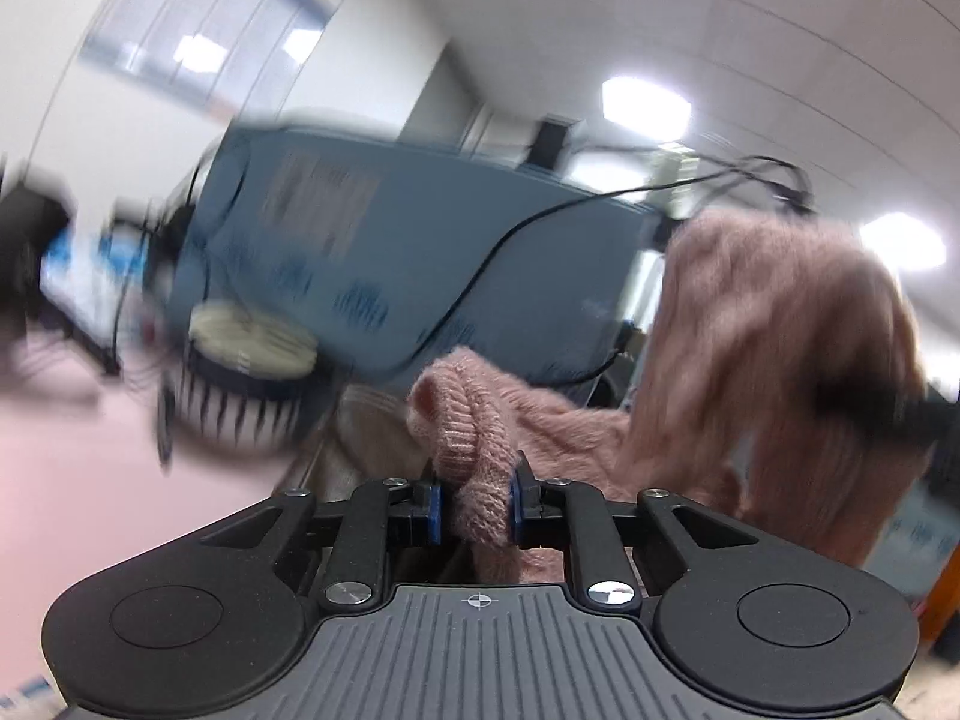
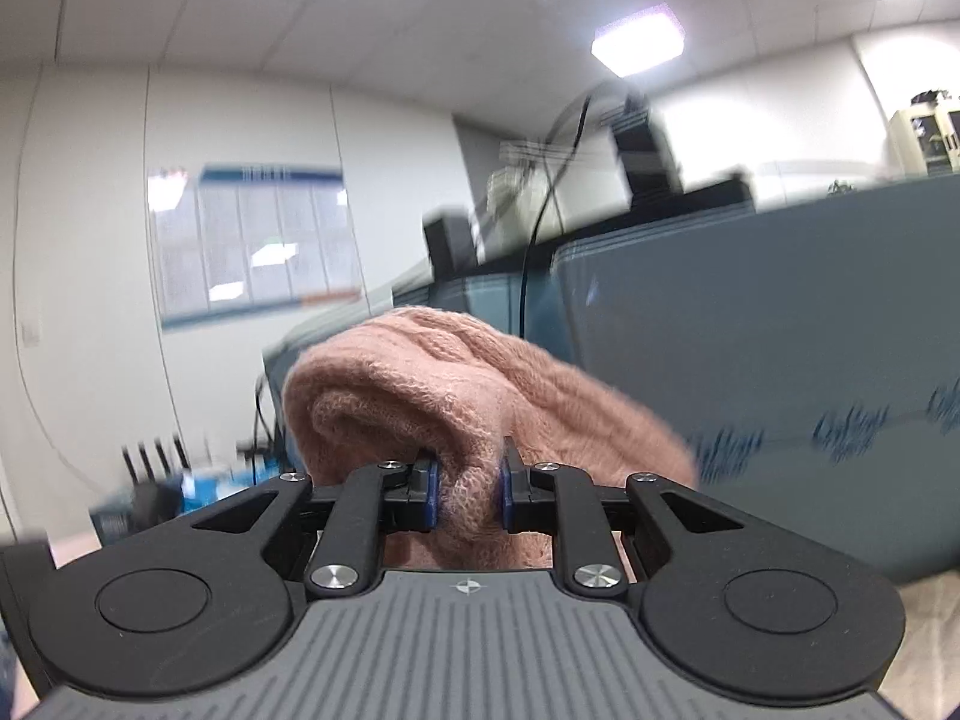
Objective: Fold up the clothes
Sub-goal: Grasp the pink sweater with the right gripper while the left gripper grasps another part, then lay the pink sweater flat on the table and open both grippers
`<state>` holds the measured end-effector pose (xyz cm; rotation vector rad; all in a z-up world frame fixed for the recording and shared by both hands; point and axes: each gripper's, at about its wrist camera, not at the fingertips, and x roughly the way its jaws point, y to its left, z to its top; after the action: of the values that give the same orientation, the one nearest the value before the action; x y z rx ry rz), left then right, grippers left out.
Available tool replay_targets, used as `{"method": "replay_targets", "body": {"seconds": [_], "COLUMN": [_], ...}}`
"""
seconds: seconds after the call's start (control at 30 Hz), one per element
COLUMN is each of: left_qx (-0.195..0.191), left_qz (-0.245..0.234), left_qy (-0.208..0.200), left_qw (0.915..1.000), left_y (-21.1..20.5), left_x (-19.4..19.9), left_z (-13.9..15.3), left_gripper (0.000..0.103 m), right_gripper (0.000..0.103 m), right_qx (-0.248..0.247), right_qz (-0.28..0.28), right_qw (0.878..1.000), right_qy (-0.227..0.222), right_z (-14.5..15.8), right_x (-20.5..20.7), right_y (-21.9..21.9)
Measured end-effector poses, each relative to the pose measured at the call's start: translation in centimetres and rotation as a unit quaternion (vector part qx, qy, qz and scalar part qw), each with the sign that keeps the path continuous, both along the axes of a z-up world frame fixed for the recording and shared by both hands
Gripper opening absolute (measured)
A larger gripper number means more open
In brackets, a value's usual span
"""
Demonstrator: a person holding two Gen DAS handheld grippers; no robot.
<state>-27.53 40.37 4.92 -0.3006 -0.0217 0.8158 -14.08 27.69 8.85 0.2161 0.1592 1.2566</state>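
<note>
Both tools are clamped on the pink knitted sweater [image 1: 750, 360], which hangs in the air between them. The left tool [image 1: 475, 507] pinches a ribbed edge between its blue pads; the right tool [image 2: 469, 495] grips a bunched fold. Behind stand a blue partition [image 2: 750, 330] and a dangling black cable [image 1: 480, 276].

An office: blue cubicle partitions [image 2: 780, 312], ceiling light panels [image 2: 637, 39], wall noticeboard [image 2: 258, 240].

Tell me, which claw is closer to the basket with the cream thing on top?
Probably left. The left claw, shut on the pink sweater, has the basket just ahead to its left. The right claw also grips the sweater, with no basket in its view.
</note>
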Motion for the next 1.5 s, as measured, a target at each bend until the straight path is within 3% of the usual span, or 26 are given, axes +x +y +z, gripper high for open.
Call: {"method": "replay_targets", "body": {"seconds": [0.07, 0.17, 0.4, 0.57, 0.8, 0.93, 1.1, 1.17, 1.23, 1.37, 1.4, 1.5], "left_qx": [0.055, 0.095, 0.124, 0.11, 0.07, 0.078, 0.065, 0.059, 0.057, 0.071, 0.073, 0.084], "left_qz": [0.001, -0.021, -0.097, -0.172, -0.276, -0.279, -0.269, -0.262, -0.251, -0.221, -0.217, -0.207], "left_qy": [0.01, -0.003, -0.047, -0.023, 0.065, 0.105, 0.119, 0.124, 0.13, 0.138, 0.137, 0.139], "left_qw": [0.9985, 0.9952, 0.9864, 0.9786, 0.9563, 0.9512, 0.9536, 0.9551, 0.9575, 0.963, 0.9637, 0.9649], "left_y": [-2.1, -4.6, -9.5, -12.3, -15.7, -15.9, -15.3, -15.1, -14.9, -14.9, -14.9, -15.1], "left_x": [0.2, 0.0, 0.3, 2.1, 5.4, 6.5, 6.7, 6.8, 7.0, 7.0, 7.0, 6.9], "left_z": [0.5, 1.0, 1.8, 1.1, -0.9, -1.9, -2.4, -2.5, -2.5, -2.4, -2.4, -2.4], "left_gripper": [0.017, 0.017, 0.016, 0.016, 0.016, 0.016, 0.017, 0.022, 0.024, 0.059, 0.064, 0.074], "right_gripper": [0.017, 0.016, 0.015, 0.015, 0.015, 0.015, 0.018, 0.023, 0.049, 0.071, 0.079, 0.083], "right_qx": [0.027, 0.058, 0.087, 0.043, -0.046, -0.097, -0.142, -0.151, -0.159, -0.185, -0.195, -0.233], "right_qz": [-0.002, -0.009, -0.055, -0.121, -0.21, -0.242, -0.256, -0.263, -0.268, -0.276, -0.276, -0.279], "right_qw": [1.0, 0.998, 0.995, 0.991, 0.976, 0.961, 0.948, 0.945, 0.944, 0.942, 0.941, 0.93], "right_qy": [0.007, 0.005, -0.009, -0.025, 0.04, 0.089, 0.125, 0.125, 0.109, 0.045, 0.022, -0.046], "right_z": [1.0, 2.2, 3.2, 1.6, -4.2, -7.5, -9.6, -9.7, -9.6, -9.1, -9.0, -8.9], "right_x": [0.2, 0.6, 2.3, 4.1, 6.9, 7.4, 8.0, 7.9, 7.6, 6.6, 6.4, 5.6], "right_y": [-1.6, -4.1, -12.5, -19.0, -27.6, -30.7, -32.9, -33.2, -33.2, -32.5, -32.2, -31.0]}}
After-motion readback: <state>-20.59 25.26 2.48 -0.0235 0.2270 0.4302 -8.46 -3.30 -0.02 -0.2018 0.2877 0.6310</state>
